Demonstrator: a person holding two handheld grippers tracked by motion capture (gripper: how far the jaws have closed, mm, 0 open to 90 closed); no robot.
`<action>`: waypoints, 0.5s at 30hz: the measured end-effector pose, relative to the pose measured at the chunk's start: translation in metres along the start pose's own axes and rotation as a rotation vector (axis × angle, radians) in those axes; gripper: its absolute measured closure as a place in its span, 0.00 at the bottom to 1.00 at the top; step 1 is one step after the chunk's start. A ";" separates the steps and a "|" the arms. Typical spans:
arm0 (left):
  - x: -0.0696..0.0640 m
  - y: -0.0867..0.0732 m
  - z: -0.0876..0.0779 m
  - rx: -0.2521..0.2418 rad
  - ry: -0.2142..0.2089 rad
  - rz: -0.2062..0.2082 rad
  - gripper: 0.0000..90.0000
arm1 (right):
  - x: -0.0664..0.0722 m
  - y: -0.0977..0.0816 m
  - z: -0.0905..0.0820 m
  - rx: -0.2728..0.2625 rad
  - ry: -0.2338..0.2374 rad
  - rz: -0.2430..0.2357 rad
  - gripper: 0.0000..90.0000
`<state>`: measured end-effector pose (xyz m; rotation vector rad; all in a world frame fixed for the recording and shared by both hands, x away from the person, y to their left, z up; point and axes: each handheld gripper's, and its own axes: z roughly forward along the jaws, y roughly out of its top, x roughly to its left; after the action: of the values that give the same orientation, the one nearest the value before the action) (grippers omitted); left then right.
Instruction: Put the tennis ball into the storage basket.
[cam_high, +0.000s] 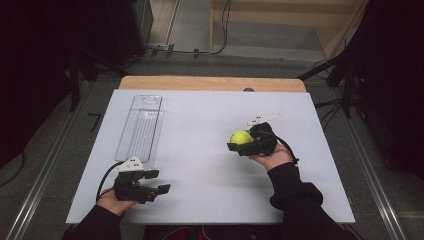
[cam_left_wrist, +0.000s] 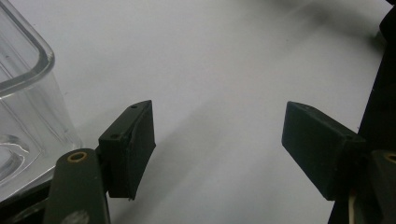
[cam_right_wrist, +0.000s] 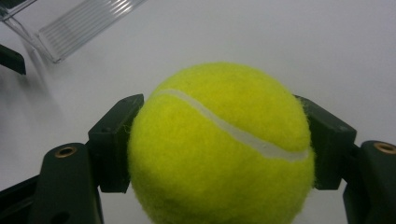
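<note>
High view: white table (cam_high: 210, 165) evenly lit, a bit flat and soft, low res; surroundings fall to near black at left and right edges, floor beyond dim. Shadows on the table are faint and diffuse, so light looks overhead and broad. Clear tray (cam_high: 141, 127) shows thin bright edge highlights, no hard glare. Left gripper view: dim, grey cast, soft smeared shadows running diagonally across the surface, top right corner dark; tray wall (cam_left_wrist: 23, 88) close in and blurred, with bright rim reflection. Right gripper view: tennis ball (cam_right_wrist: 219, 144) bright, saturated, fuzz in sharp focus; background tray (cam_right_wrist: 84, 25) out of focus, table slightly washed out.
</note>
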<state>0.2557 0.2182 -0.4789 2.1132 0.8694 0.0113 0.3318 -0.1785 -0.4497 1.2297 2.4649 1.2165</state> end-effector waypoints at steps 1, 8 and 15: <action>0.000 0.000 0.000 -0.004 0.002 -0.001 0.29 | 0.000 0.000 0.000 0.000 0.000 0.000 0.27; 0.000 0.000 0.000 -0.005 0.004 -0.002 0.29 | 0.010 0.002 0.007 0.015 0.015 -0.011 0.27; 0.000 0.000 -0.001 -0.010 0.005 0.004 0.29 | 0.020 0.005 0.017 0.027 0.042 -0.030 0.27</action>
<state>0.2556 0.2189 -0.4779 2.1062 0.8662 0.0233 0.3290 -0.1518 -0.4529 1.1812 2.5280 1.2175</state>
